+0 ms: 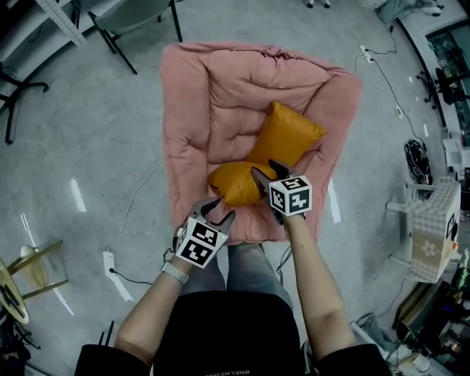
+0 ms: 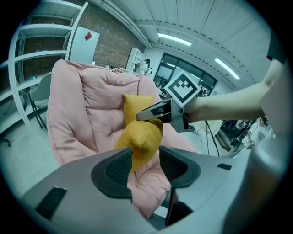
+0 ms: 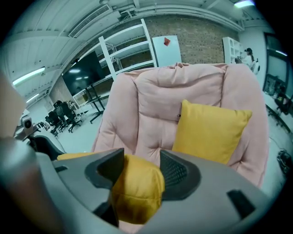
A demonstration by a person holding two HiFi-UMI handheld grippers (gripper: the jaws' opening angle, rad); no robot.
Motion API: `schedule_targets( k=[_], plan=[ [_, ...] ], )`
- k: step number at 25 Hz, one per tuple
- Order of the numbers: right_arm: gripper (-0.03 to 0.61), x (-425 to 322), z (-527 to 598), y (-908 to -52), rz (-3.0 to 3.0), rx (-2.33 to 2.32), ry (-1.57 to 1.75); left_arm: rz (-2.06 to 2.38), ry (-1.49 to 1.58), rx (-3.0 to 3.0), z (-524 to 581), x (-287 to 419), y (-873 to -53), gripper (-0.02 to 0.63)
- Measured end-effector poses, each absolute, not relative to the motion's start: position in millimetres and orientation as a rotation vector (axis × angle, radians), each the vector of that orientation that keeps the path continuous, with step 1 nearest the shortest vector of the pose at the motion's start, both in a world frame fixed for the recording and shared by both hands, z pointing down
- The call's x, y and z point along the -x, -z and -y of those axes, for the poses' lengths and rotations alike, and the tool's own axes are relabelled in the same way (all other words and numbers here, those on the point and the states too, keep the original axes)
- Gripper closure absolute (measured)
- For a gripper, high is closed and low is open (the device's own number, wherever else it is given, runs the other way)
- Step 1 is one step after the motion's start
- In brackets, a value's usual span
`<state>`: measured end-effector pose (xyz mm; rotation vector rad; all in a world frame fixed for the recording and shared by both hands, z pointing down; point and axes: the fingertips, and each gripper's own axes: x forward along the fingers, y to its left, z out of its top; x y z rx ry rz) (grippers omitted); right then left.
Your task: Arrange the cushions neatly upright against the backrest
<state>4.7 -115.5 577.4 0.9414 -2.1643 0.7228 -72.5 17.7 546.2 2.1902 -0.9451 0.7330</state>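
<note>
A pink padded armchair (image 1: 220, 88) holds two yellow cushions. One cushion (image 1: 285, 136) leans tilted against the right of the backrest (image 3: 155, 100); it also shows in the right gripper view (image 3: 210, 130). The other cushion (image 1: 233, 183) lies crumpled at the seat's front. My right gripper (image 1: 266, 175) is shut on its right end, and the fabric bulges between the pads (image 3: 137, 187). My left gripper (image 1: 222, 210) is at the cushion's left front corner. That corner (image 2: 142, 137) sits between the open jaws, with a gap at the right pad.
A folding chair (image 1: 139, 22) stands behind the armchair. A power strip (image 1: 109, 262) and cable lie on the floor at left, near a wooden stool (image 1: 29, 272). A small cloth-covered table (image 1: 433, 228) and cluttered gear stand at right. White shelving (image 3: 123, 50) is beyond.
</note>
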Motion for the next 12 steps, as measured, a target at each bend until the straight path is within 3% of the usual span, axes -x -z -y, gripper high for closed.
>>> schedule_targets(
  k=[12],
  plan=[
    [0.305,16.4,206.2,-558.8,2.336,-0.812,-0.758,1.350,-0.600,-1.955,115.0,99.0,-550.8,0.471]
  ],
)
